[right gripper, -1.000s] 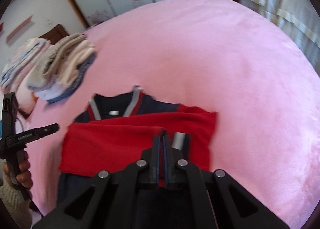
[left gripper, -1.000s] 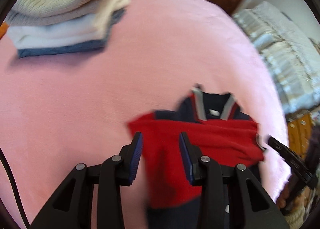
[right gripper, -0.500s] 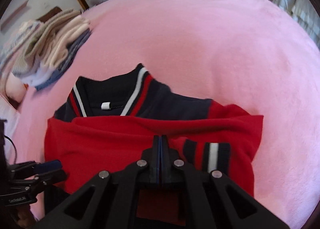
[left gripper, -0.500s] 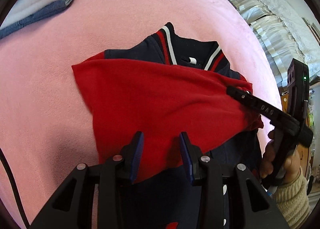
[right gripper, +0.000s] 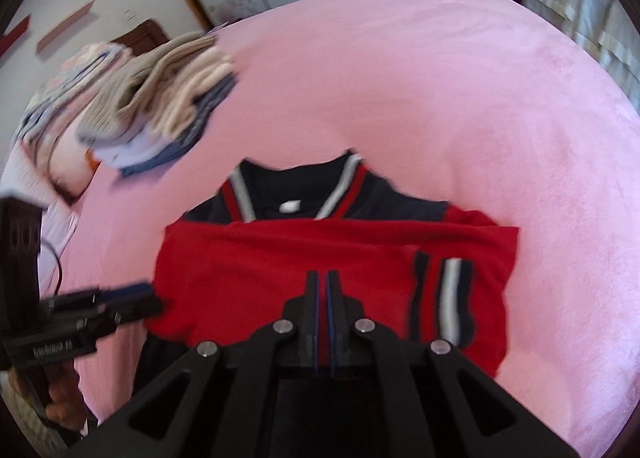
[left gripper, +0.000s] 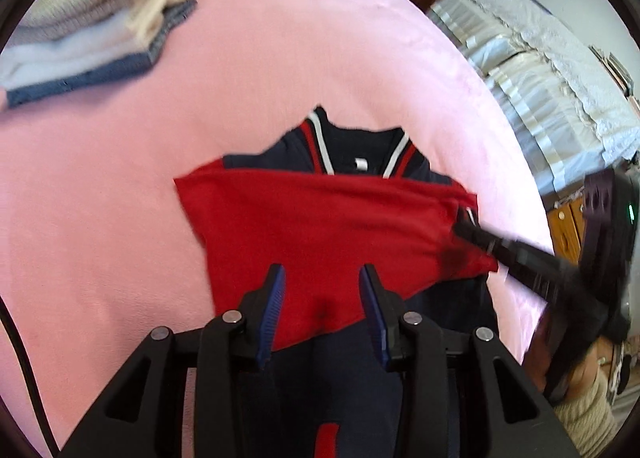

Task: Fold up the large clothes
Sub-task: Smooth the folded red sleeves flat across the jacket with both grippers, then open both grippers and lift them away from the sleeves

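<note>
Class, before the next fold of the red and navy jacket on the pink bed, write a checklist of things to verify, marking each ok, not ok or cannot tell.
1. Left hand-held gripper open and free of cloth: ok, its fingers stand apart above the red sleeve.
2. Right hand-held gripper shut: ok. Whether it pinches cloth: cannot tell.
3. Sleeve folded across the jacket chest: ok, striped cuff lies on top.
4. Collar flat: ok.
5. Jacket hem: cannot tell, hidden by the grippers.
6. Stack of folded clothes apart from the jacket: ok.

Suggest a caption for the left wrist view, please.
Open left hand-held gripper over a red-and-navy jacket on a pink bedspread.
</note>
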Motion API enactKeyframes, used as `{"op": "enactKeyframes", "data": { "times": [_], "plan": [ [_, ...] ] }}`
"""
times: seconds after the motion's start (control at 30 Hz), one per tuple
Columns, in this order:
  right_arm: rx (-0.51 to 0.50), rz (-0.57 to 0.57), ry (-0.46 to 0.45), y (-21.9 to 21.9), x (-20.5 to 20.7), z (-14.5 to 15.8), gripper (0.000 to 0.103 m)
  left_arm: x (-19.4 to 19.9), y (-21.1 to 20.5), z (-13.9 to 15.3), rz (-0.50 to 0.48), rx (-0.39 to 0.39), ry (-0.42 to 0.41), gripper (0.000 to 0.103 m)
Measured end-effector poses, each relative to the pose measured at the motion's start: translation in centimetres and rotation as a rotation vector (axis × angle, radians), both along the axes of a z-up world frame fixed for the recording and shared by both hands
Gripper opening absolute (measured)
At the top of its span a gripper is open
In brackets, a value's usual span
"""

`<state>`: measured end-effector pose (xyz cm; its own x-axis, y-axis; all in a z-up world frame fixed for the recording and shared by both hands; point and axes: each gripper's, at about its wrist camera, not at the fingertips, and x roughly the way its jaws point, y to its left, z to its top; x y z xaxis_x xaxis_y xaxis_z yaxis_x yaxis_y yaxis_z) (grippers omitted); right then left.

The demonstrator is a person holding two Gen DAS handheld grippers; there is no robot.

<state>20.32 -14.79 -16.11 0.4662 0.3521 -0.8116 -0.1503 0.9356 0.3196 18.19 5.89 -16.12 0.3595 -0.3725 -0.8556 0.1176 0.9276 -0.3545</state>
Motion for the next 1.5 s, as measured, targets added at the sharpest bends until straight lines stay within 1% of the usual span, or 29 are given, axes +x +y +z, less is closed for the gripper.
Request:
{"op": "enactKeyframes", "data": {
  "times": [0.07,0.13,0.2,0.27,0.37,0.43,0.47,0.53,0.63,0.77,0.9,0.97,1.0,1.07,1.17,1.2,1.23,1.37,1.5],
  "plan": [
    [-0.004,0.053,-0.004,2.3,-0.9,0.1,0.003,0.0,0.0,0.5,0.012,0.014,-0.020,0.040],
    [-0.016,0.086,-0.014,3.8,-1.5,-0.1,0.003,0.1,-0.3,0.3,0.020,0.031,-0.022,0.041],
    [-0.044,0.096,-0.024,5.1,-1.6,-0.4,0.003,0.4,-0.3,-0.2,0.024,0.035,-0.006,0.041],
    [-0.068,0.078,-0.025,5.3,-1.4,-1.1,0.003,0.5,-0.3,-1.2,0.034,0.060,0.014,0.041],
    [-0.120,0.005,-0.003,3.6,-1.3,-2.3,0.003,0.5,0.2,-2.9,0.035,0.096,0.049,0.041],
    [-0.149,-0.053,0.007,1.2,-1.6,-2.7,0.003,0.2,0.9,-3.5,0.031,0.088,0.059,0.041],
    [-0.152,-0.073,0.010,0.2,-1.7,-2.8,0.000,-0.1,1.4,-3.6,0.024,0.071,0.055,0.041],
    [-0.094,-0.095,0.033,-2.4,-2.1,-3.1,0.000,-0.3,1.9,-3.8,0.023,0.061,0.049,0.041],
    [-0.067,-0.103,0.032,-4.2,-2.8,-3.2,0.000,-0.6,2.5,-4.3,0.029,0.049,0.052,0.041],
    [-0.062,-0.106,0.027,-4.3,-3.0,-3.4,0.000,-0.6,2.6,-4.6,0.016,0.047,0.045,0.041],
    [-0.025,-0.114,0.043,-4.5,-2.8,-3.7,0.000,-0.4,2.2,-4.7,-0.016,0.061,0.038,0.041],
    [-0.026,-0.108,0.043,-4.4,-2.8,-3.5,0.000,-0.4,1.9,-4.5,-0.025,0.054,0.039,0.043],
    [-0.024,-0.101,0.044,-4.4,-2.9,-3.3,0.003,-0.4,1.8,-4.5,-0.026,0.049,0.039,0.047],
    [-0.024,-0.092,0.039,-4.1,-3.0,-2.8,0.003,-0.4,1.6,-4.2,-0.027,0.045,0.038,0.053],
    [-0.025,-0.083,0.027,-3.5,-3.2,-1.9,0.003,-0.8,1.1,-3.3,-0.022,0.081,0.019,0.063],
    [-0.020,-0.080,0.023,-3.5,-3.3,-1.5,0.003,-1.0,1.0,-3.0,-0.018,0.095,0.014,0.070],
    [-0.018,-0.077,0.015,-3.4,-3.5,-1.0,0.003,-1.2,0.8,-2.4,-0.008,0.122,0.001,0.074],
    [-0.021,-0.077,-0.018,-3.2,-4.4,0.6,0.003,-1.8,0.6,-0.1,0.009,0.145,-0.042,0.074],
    [-0.019,-0.084,-0.047,-3.2,-5.6,2.2,0.003,-2.6,0.7,2.2,0.034,0.135,-0.084,0.074]
  ]
}}
